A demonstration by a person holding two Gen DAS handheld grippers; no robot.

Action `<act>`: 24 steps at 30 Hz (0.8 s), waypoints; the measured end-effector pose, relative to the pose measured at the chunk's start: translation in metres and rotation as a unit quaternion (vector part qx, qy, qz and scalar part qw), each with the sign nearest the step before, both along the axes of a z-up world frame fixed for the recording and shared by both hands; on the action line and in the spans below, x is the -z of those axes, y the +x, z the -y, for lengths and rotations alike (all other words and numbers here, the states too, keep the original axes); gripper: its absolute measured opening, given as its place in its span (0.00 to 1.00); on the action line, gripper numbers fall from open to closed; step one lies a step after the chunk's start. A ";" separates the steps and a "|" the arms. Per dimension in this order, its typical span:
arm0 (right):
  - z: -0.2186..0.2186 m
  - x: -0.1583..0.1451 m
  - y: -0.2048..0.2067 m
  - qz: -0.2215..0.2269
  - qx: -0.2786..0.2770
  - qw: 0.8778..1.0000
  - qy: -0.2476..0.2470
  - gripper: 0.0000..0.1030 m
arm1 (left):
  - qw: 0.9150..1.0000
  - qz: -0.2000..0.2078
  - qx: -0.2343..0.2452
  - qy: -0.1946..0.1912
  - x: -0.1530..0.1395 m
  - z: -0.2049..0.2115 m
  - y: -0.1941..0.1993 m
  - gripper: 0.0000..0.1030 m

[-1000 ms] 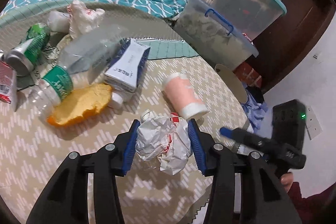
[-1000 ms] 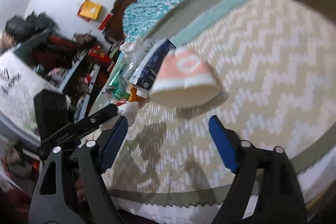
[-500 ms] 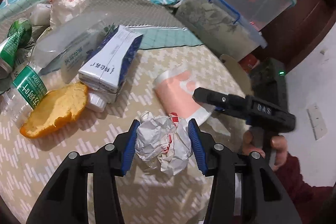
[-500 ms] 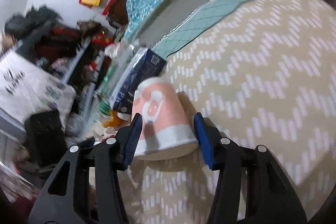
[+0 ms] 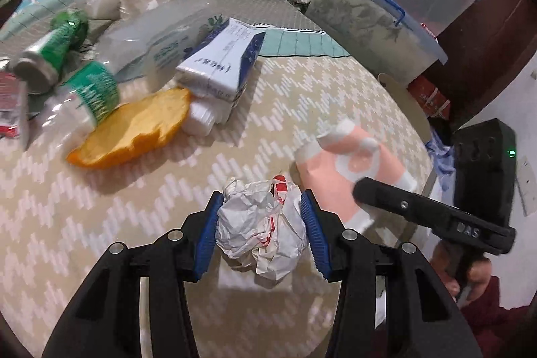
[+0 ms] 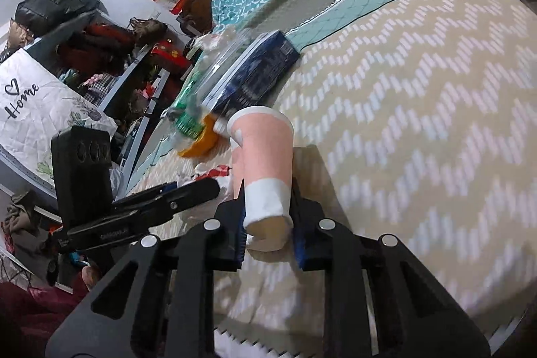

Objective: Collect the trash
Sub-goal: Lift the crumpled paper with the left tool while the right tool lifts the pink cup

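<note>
Left wrist view: the left gripper [image 5: 261,225] pinches a crumpled paper ball [image 5: 261,223] over the chevron-patterned bed [image 5: 100,223].

Right wrist view: the right gripper [image 6: 268,217], fingers just closing, squeezes a pink paper cup [image 6: 263,156] by its flattened rim end; squeezing gently should spare the thin, crushable wall.

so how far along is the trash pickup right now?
Early. Nothing looks binned yet; no bin is in view. In hand: the left gripper is shut on the crumpled paper, and the right gripper, jaws just closing, squeezes the pink paper cup. Left on the bedspread: the orange peel, carton, green can, plastic bottle and more wrappers behind.
</note>
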State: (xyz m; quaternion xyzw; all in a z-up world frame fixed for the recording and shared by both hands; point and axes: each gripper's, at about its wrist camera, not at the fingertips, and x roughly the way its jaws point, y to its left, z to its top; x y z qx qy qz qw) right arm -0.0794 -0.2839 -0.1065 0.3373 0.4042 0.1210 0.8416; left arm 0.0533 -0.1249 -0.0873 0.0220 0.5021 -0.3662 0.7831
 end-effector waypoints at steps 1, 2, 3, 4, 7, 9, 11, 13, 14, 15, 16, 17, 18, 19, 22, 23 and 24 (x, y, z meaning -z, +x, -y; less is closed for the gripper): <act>-0.005 -0.001 -0.004 0.000 0.000 1.000 -0.004 0.23 | 1.000 0.005 -0.002 0.003 -0.001 -0.004 -0.003 0.44; -0.005 -0.001 -0.004 0.000 0.000 1.000 -0.004 0.23 | 1.000 0.008 -0.005 0.005 -0.001 -0.008 -0.006 0.44; -0.015 -0.002 -0.007 -0.001 -0.003 1.000 -0.016 0.23 | 1.000 0.010 -0.009 0.006 -0.002 -0.013 -0.008 0.44; -0.020 -0.003 -0.009 -0.001 -0.004 1.000 -0.025 0.23 | 1.000 0.013 -0.013 0.007 -0.002 -0.019 -0.011 0.44; -0.032 -0.007 -0.012 0.001 -0.004 0.999 -0.039 0.23 | 0.999 0.027 -0.025 0.013 -0.004 -0.033 -0.018 0.44; -0.034 -0.008 -0.013 0.001 -0.003 0.999 -0.043 0.23 | 0.999 0.034 -0.033 0.016 -0.004 -0.042 -0.022 0.45; -0.040 -0.010 -0.013 0.000 -0.002 0.999 -0.047 0.23 | 0.998 0.038 -0.042 0.016 -0.004 -0.052 -0.026 0.45; -0.043 -0.009 -0.015 -0.001 -0.004 0.999 -0.048 0.23 | 0.998 0.041 -0.048 0.016 -0.005 -0.058 -0.028 0.46; -0.048 -0.010 -0.016 0.000 -0.007 0.999 -0.051 0.23 | 0.998 0.044 -0.051 0.017 -0.005 -0.062 -0.030 0.46; -0.048 -0.010 -0.016 0.000 -0.007 0.999 -0.051 0.23 | 0.997 0.047 -0.053 0.018 -0.004 -0.067 -0.032 0.46; -0.050 -0.010 -0.017 0.001 -0.007 0.999 -0.052 0.23 | 0.997 0.050 -0.056 0.020 -0.005 -0.068 -0.033 0.47; -0.053 -0.011 -0.017 0.001 -0.009 0.999 -0.054 0.23 | 0.997 0.054 -0.059 0.022 -0.005 -0.070 -0.035 0.48; -0.056 -0.011 -0.017 0.001 -0.010 0.998 -0.056 0.23 | 0.996 0.058 -0.062 0.024 -0.005 -0.073 -0.036 0.48; -0.061 -0.011 -0.018 0.002 -0.011 0.998 -0.065 0.23 | 0.996 0.060 -0.065 0.025 -0.005 -0.074 -0.037 0.48; -0.067 -0.015 -0.021 0.006 -0.008 0.996 -0.087 0.23 | 0.995 0.067 -0.075 0.030 -0.006 -0.079 -0.038 0.49; -0.070 -0.017 -0.022 0.008 -0.008 0.995 -0.095 0.23 | 0.994 0.071 -0.079 0.033 -0.007 -0.081 -0.039 0.50; -0.072 -0.018 -0.023 0.010 -0.007 0.994 -0.104 0.23 | 0.993 0.075 -0.082 0.036 -0.007 -0.081 -0.040 0.50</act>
